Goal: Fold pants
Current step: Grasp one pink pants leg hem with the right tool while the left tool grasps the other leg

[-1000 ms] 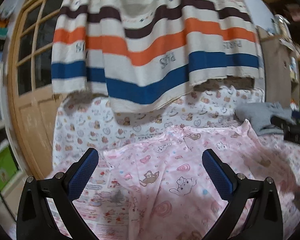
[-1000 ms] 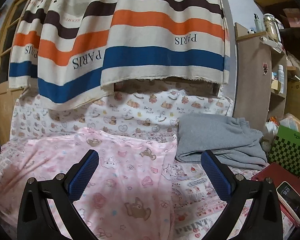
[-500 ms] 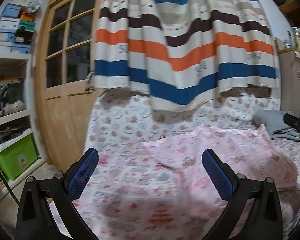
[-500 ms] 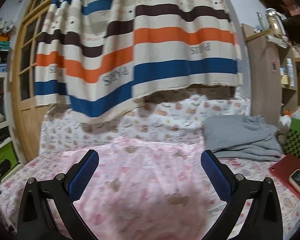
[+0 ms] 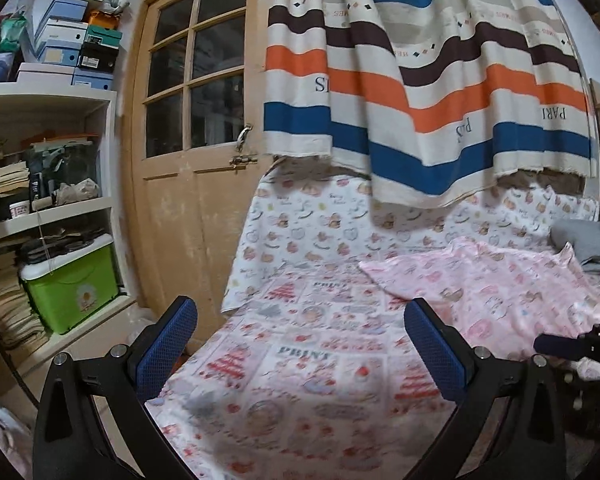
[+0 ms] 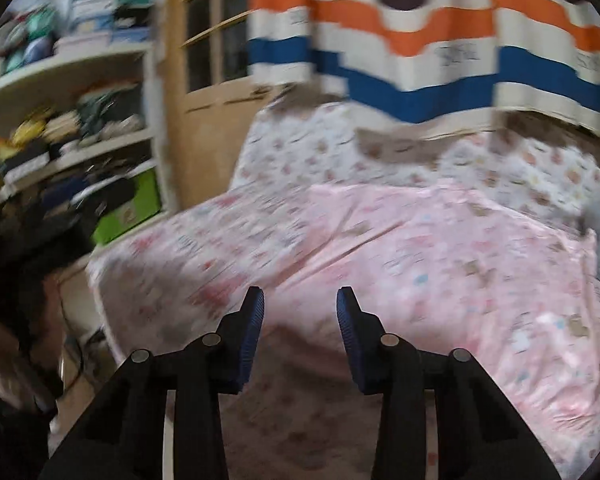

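Note:
The pink cartoon-print pants lie spread flat on the bed, to the right in the left wrist view. My left gripper is wide open over the printed bed sheet, left of the pants, with nothing between its fingers. In the blurred right wrist view the pants fill the middle. My right gripper hangs low at their near left edge with its jaws closing. Pink cloth shows in the gap between the pads, which do not press on it. The right gripper also shows at the right edge of the left wrist view.
A folded grey garment lies at the bed's far right. A striped curtain hangs over the bed's back. Left of the bed are a wooden door, shelves of boxes and a green bin.
Both views have swung left toward the door and shelves. My left gripper has moved off the pants to over the bare sheet. My right gripper has dropped to the pants' edge, its jaws narrower.

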### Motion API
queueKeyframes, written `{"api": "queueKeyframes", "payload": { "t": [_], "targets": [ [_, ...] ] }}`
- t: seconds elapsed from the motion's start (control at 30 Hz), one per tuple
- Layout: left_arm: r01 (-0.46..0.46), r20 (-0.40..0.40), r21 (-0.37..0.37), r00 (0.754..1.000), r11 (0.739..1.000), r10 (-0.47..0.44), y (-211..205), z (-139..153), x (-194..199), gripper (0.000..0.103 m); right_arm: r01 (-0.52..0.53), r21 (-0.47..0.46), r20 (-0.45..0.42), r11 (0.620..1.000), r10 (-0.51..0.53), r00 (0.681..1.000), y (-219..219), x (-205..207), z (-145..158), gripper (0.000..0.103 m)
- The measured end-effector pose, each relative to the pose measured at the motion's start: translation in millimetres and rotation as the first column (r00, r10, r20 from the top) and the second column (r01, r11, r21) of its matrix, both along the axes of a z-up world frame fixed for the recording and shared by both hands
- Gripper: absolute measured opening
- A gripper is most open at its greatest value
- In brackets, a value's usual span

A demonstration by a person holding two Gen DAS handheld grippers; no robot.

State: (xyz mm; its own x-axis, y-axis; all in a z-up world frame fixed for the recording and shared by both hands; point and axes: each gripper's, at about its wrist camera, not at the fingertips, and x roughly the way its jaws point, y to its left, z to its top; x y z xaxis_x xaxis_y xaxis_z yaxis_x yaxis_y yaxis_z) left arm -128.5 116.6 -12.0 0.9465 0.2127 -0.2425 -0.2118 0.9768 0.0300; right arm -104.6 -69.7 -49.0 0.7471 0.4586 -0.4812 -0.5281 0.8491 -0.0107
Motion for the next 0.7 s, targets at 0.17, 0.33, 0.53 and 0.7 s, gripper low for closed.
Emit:
{"api": "queueKeyframes", "payload": {
  "t": [0.17,0.33,0.53,0.7],
  "targets": [
    [0.0,-0.027,-0.018,1.0,1.0,-0.001,10,-6,4,0.103,-0.021,-0.066,-0.001,0.998,0.021,1.0,13,-1,-10,0.04],
    [-0.007,-0.037,-0.031,0.999,0.999,0.006,17,-8,6,0.103,-0.006,-0.095,-0.007,0.995,0.006,1.0,13,8,-9,0.04],
    [0.001,-0.054,-0.003,0.999,1.0,-0.001,11,-10,10,0.103,-0.076,-0.175,-0.024,0.982,0.073,0.997,18,14,-17,0.051],
    [0.013,-0.071,-0.002,0.997,1.0,-0.013,8,-12,14,0.103,-0.031,-0.239,0.02,0.97,0.037,0.999,18,13,-20,0.014]
  ]
}}
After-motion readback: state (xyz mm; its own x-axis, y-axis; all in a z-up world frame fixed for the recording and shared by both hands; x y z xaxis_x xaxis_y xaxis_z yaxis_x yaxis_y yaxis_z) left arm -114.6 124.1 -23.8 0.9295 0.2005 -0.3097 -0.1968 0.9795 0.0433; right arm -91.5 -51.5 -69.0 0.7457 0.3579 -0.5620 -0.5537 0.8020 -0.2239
